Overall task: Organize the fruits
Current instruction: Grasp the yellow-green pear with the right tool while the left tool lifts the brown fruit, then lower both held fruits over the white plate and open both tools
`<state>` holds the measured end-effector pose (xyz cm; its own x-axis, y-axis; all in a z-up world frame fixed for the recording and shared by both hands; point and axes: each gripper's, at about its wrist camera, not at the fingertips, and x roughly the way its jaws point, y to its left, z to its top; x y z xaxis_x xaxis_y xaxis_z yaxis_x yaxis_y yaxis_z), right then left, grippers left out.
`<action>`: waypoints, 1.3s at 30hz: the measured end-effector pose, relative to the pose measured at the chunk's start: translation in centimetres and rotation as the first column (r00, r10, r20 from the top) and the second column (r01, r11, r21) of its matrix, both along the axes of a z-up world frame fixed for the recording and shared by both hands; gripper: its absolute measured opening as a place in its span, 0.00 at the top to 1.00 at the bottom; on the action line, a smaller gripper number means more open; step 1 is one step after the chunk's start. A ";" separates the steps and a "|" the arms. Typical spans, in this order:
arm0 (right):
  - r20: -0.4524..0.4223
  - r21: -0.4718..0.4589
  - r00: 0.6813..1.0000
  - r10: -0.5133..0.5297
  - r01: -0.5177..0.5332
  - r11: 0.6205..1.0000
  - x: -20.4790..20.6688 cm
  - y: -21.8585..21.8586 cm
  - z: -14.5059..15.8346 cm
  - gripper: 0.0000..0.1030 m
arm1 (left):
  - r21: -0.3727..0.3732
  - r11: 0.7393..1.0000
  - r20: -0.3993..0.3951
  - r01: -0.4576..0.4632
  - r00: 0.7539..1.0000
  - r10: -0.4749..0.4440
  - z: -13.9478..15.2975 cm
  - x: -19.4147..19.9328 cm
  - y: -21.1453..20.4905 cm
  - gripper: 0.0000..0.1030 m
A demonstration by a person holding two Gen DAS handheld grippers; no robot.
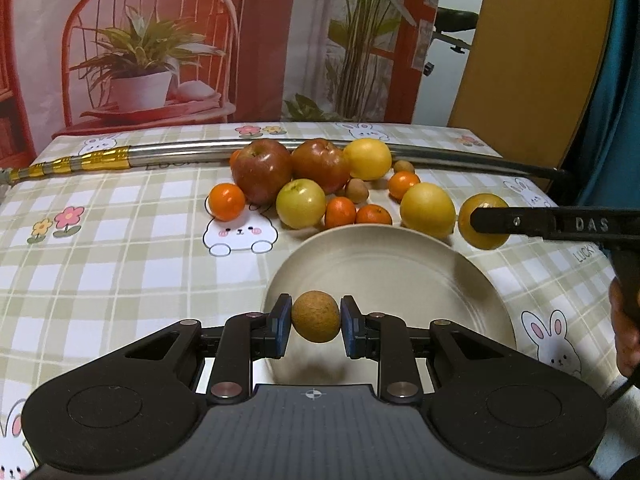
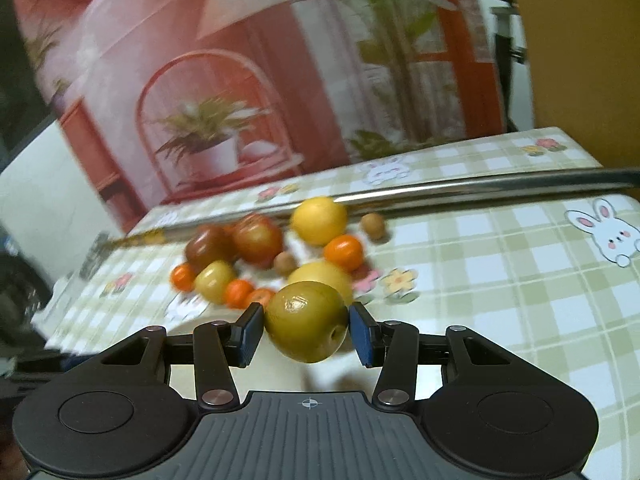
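Note:
My left gripper (image 1: 316, 322) is shut on a small brown round fruit (image 1: 315, 316) and holds it over the near rim of a cream plate (image 1: 420, 276). My right gripper (image 2: 306, 328) is shut on a yellow-green round fruit (image 2: 306, 320); from the left wrist this same yellow-green fruit (image 1: 482, 222) hangs past the plate's far right rim, pinched by the right gripper (image 1: 486, 222). Behind the plate lies a heap of fruit: two red apples (image 1: 262, 170), yellow fruits (image 1: 368, 159), several small oranges (image 1: 227, 201) and small brown fruits (image 1: 356, 190).
A long metal rod with gold bands (image 1: 104, 159) lies across the table behind the fruit. A checked tablecloth with rabbits (image 1: 100, 260) covers the table. A printed backdrop stands at the far edge. A hand (image 1: 626, 328) holds the right gripper at the right.

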<state>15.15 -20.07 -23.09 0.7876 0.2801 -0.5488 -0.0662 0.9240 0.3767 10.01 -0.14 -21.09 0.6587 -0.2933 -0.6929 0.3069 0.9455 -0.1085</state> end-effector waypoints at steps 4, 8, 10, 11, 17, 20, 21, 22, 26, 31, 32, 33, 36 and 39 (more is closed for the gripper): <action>0.001 -0.074 0.996 0.091 -0.090 0.993 -0.9 2.9 0.9 0.58 | 0.005 1.000 0.000 -0.014 1.000 0.014 -0.3 -0.5 -0.2 0.73; -0.043 -0.116 0.988 0.145 -0.150 0.982 -1.3 5.1 0.5 0.58 | 0.024 0.999 -0.002 -0.022 1.000 0.022 -0.8 -0.9 0.0 0.73; -0.071 -0.135 0.984 0.161 -0.169 0.976 -1.6 5.9 0.0 0.58 | 0.026 0.999 -0.005 -0.026 1.000 0.026 -1.0 -0.9 0.2 0.73; -0.083 -0.138 0.983 0.166 -0.176 0.975 -1.7 6.1 -0.2 0.58 | 0.021 0.999 -0.009 -0.027 1.000 0.027 -1.1 -0.9 0.3 0.73; -0.137 -0.250 0.977 0.165 -0.196 0.948 -2.1 7.9 -1.7 0.58 | -0.007 1.000 -0.032 -0.018 0.999 0.017 -1.9 -1.2 0.3 0.73; -0.126 -0.276 0.975 0.183 -0.212 0.937 -2.6 8.8 -1.7 0.58 | 0.013 1.000 -0.025 -0.012 1.000 0.012 -1.9 -1.3 0.0 0.73; -0.126 -0.276 0.975 0.183 -0.211 0.938 -2.7 8.8 -1.7 0.58 | 0.016 1.000 -0.022 -0.010 1.000 0.011 -1.9 -1.3 0.0 0.73; -0.126 -0.277 0.975 0.181 -0.210 0.938 -2.6 8.9 -1.7 0.58 | 0.018 1.000 -0.021 -0.009 1.000 0.010 -2.0 -1.4 -0.1 0.73; -0.128 -0.274 0.976 0.173 -0.203 0.940 -2.6 8.5 -1.7 0.58 | 0.043 0.999 -0.004 -0.005 1.000 0.005 -2.0 -1.7 -0.4 0.73; -0.132 -0.282 0.977 0.169 -0.201 0.938 -2.6 8.5 -1.6 0.58 | 0.075 0.997 0.012 0.005 1.000 -0.006 -2.1 -2.0 -0.7 0.73; -0.133 -0.283 0.977 0.168 -0.200 0.938 -2.6 8.6 -1.6 0.58 | 0.077 0.997 0.013 0.006 1.000 -0.007 -2.1 -2.0 -0.7 0.73; -0.134 -0.283 0.977 0.167 -0.200 0.938 -2.6 8.6 -1.6 0.58 | 0.080 0.997 0.014 0.006 1.000 -0.007 -2.1 -2.1 -0.7 0.73; -0.139 -0.279 0.977 0.163 -0.196 0.940 -2.6 8.5 -1.5 0.58 | 0.088 0.996 0.018 0.007 1.000 -0.009 -2.1 -2.2 -0.8 0.73; -0.136 -0.279 0.979 0.154 -0.187 0.942 -2.7 8.3 -1.3 0.57 | 0.082 0.997 0.017 0.008 1.000 -0.009 -2.0 -2.2 -0.8 0.73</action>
<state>12.49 -11.73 -24.43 0.6715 0.2211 -0.7072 -0.2049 0.9726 0.1095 7.79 -0.92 -23.11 0.6688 -0.2417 -0.7030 0.3161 0.9484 -0.0253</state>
